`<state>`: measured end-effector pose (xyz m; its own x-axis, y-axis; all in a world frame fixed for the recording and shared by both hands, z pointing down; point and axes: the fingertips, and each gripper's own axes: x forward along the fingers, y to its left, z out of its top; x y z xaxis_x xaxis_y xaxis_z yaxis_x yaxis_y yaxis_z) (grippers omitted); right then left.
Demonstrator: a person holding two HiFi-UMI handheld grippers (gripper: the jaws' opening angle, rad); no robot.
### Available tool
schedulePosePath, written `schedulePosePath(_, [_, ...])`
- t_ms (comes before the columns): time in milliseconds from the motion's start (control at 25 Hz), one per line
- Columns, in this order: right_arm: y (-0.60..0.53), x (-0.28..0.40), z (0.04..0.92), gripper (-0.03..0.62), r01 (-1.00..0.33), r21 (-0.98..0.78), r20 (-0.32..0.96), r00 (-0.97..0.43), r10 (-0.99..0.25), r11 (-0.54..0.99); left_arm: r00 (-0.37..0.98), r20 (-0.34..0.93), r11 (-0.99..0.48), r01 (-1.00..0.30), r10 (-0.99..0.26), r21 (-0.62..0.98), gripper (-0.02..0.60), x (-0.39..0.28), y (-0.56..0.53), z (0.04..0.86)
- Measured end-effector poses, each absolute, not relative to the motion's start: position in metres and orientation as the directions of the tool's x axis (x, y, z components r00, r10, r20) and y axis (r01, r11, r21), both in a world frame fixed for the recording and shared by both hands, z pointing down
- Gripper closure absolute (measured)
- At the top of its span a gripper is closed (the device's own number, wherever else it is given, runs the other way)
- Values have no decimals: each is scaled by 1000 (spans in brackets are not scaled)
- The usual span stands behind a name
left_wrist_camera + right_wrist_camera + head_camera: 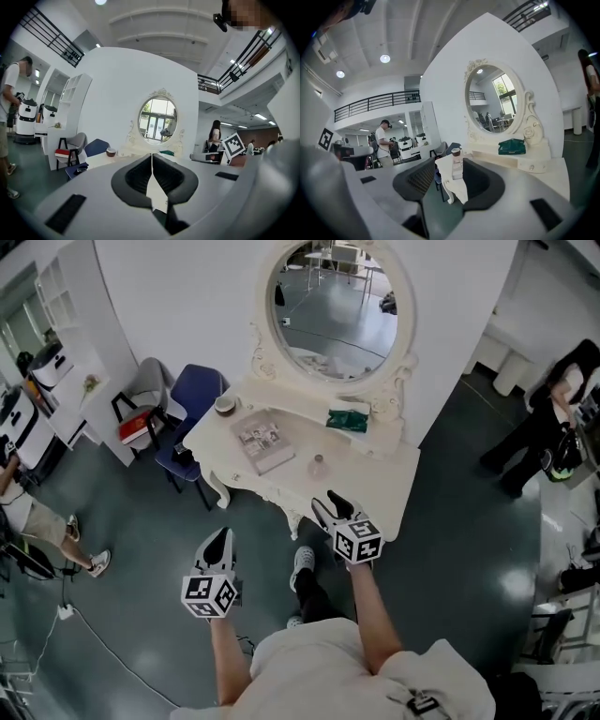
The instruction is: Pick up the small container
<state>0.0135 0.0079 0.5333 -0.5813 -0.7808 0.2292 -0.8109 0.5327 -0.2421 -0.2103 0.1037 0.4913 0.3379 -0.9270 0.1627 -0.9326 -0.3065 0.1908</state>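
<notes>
The small container (318,466) is a pale, clear little bottle standing near the front middle of the white dressing table (375,479). In the right gripper view it shows as a small pale container (456,162), brownish at the top, framed in the gap of the jaws but well beyond them. My right gripper (328,505) (449,174) is open and empty, just short of the table's front edge. My left gripper (221,538) (151,157) hangs lower left, off the table over the floor, its fingertips touching and nothing held.
On the table lie a book (262,443), a small bowl (225,405) at the far left and a green packet (349,418) under the oval mirror (336,306). A grey chair (148,390) and a blue chair (192,395) stand left of the table. People stand at both sides.
</notes>
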Motion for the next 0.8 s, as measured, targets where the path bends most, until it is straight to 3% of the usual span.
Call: schedulePosePath(800, [-129,43,549,399,-842,-276,257,-529,-809,463,455,270,-417,-890,-849,187,552,-171,-70,512])
